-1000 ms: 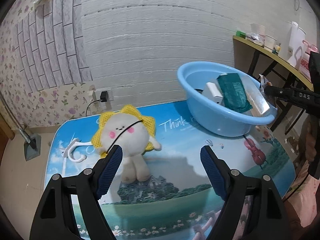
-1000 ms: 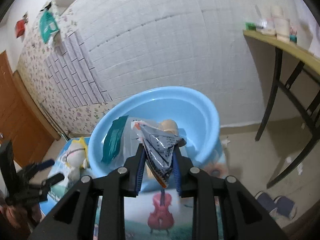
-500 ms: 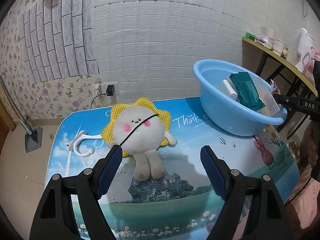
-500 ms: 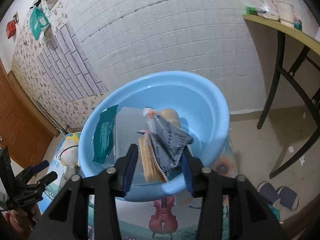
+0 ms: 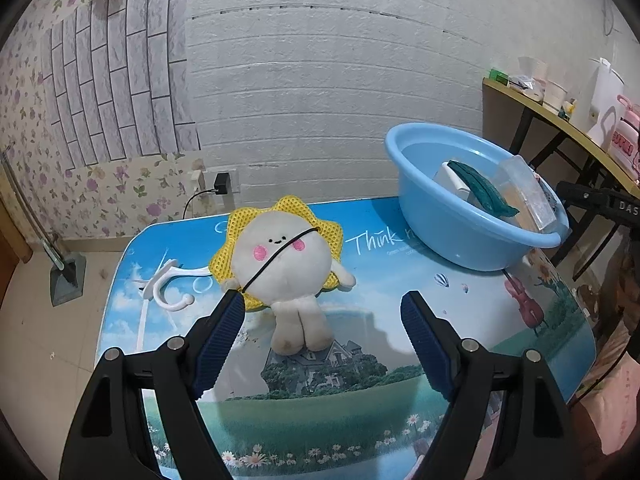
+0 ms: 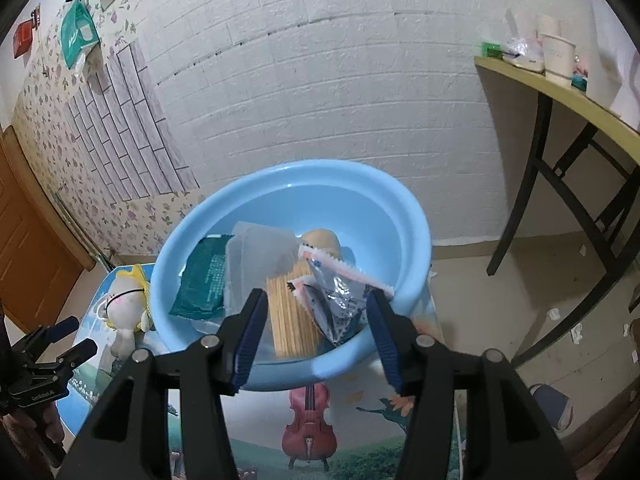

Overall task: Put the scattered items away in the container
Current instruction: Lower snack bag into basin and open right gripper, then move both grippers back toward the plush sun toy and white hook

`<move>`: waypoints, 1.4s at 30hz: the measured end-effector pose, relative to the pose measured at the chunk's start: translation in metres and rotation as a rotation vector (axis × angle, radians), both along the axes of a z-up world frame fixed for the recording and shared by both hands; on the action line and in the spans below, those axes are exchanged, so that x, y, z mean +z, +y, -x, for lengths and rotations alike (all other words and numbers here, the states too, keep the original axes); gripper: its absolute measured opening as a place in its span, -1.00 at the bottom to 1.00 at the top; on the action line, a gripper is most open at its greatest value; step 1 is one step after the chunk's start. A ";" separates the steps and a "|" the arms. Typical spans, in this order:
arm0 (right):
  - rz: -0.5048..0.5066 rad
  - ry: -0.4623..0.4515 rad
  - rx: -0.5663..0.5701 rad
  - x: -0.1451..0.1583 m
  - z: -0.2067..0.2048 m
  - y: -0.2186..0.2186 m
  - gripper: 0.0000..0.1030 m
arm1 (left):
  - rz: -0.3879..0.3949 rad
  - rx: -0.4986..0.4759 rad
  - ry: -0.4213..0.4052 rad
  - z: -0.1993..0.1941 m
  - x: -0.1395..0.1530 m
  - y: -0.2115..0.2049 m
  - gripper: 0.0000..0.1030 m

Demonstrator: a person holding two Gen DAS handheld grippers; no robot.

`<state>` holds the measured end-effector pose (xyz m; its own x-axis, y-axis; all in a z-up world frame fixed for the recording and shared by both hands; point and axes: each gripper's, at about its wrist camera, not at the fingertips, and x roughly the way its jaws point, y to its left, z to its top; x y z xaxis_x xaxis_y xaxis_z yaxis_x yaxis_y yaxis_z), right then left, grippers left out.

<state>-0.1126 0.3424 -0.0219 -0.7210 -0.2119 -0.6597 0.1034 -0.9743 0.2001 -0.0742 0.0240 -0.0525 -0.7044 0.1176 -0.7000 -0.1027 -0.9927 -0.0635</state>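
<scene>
A light blue basin (image 6: pixel 416 248) (image 5: pixel 448 236) stands at the table's back right. In it lie a grey snack packet (image 6: pixel 340 300), a bundle of wooden sticks (image 6: pixel 290 316), a dark green packet (image 6: pixel 204 280) (image 5: pixel 482 188) and a clear plastic box (image 6: pixel 256 256). My right gripper (image 6: pixel 316 328) hovers over the basin's near rim, its jaws opening; the snack packet lies loose between them, free of the pads. A white sunflower plush (image 5: pixel 284 264) (image 6: pixel 124 304) and a white plastic hook (image 5: pixel 168 284) lie on the table. My left gripper (image 5: pixel 322 320) stands open just in front of the plush.
The low table (image 5: pixel 360 380) has a printed landscape cover. A side table (image 6: pixel 560 92) with cups stands at the right against the white brick wall. A charger (image 5: pixel 220 182) sits in a wall socket behind the plush. Shoes (image 6: pixel 548 400) lie on the floor at the right.
My right gripper has opened and let go of the grey snack packet, which now lies in the basin. The left gripper stayed open near the plush.
</scene>
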 end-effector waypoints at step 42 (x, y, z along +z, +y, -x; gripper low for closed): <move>0.019 -0.098 0.370 -0.045 0.011 -0.222 0.19 | 0.083 0.007 -0.137 0.057 -0.055 -0.142 0.56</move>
<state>-0.1237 0.1205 -0.0666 -0.5273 -0.4587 -0.7152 0.4266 -0.8709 0.2439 -0.1316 -0.1185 -0.1072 -0.6026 0.0507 -0.7965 -0.0915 -0.9958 0.0058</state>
